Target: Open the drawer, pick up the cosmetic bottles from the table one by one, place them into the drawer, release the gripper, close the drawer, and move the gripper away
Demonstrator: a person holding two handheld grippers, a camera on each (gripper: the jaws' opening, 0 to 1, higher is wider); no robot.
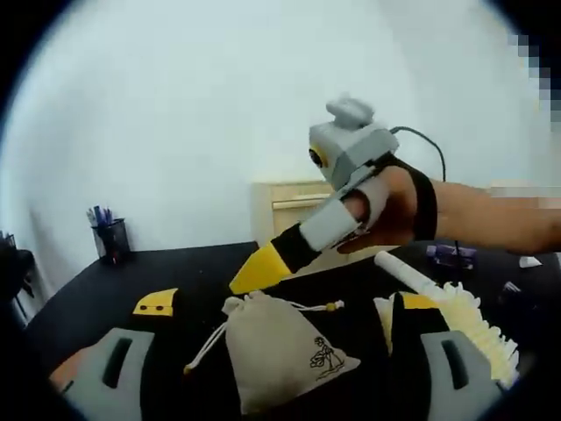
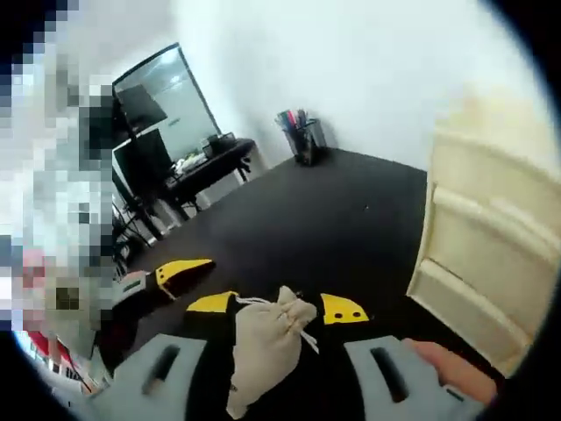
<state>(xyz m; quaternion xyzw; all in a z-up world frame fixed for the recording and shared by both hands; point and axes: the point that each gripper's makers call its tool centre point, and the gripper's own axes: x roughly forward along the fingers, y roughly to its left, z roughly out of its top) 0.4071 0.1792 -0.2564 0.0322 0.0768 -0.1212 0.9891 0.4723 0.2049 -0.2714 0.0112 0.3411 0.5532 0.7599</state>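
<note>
A wooden drawer cabinet [image 1: 294, 206] [image 2: 478, 263] stands shut at the back of the black table [image 1: 175, 272]. A white tube-like bottle [image 1: 405, 272] lies on the table under the hand that holds my right gripper [image 1: 254, 274]. My left gripper [image 1: 285, 303] is wide open, and a beige drawstring pouch [image 1: 280, 351] lies between its jaws. The right gripper [image 2: 277, 307] points down at the pouch [image 2: 267, 346]. Its jaws stand apart on either side of the pouch's neck. A yellow tip of the left gripper [image 2: 184, 270] shows just left of it.
A cream ruffled thing [image 1: 486, 333] lies by my left gripper's right jaw. Small purple items [image 1: 451, 254] sit further back. A black pen cup [image 1: 111, 239] [image 2: 302, 136] stands at the table's far corner. Beyond the table is a side desk [image 2: 206, 162] with a monitor.
</note>
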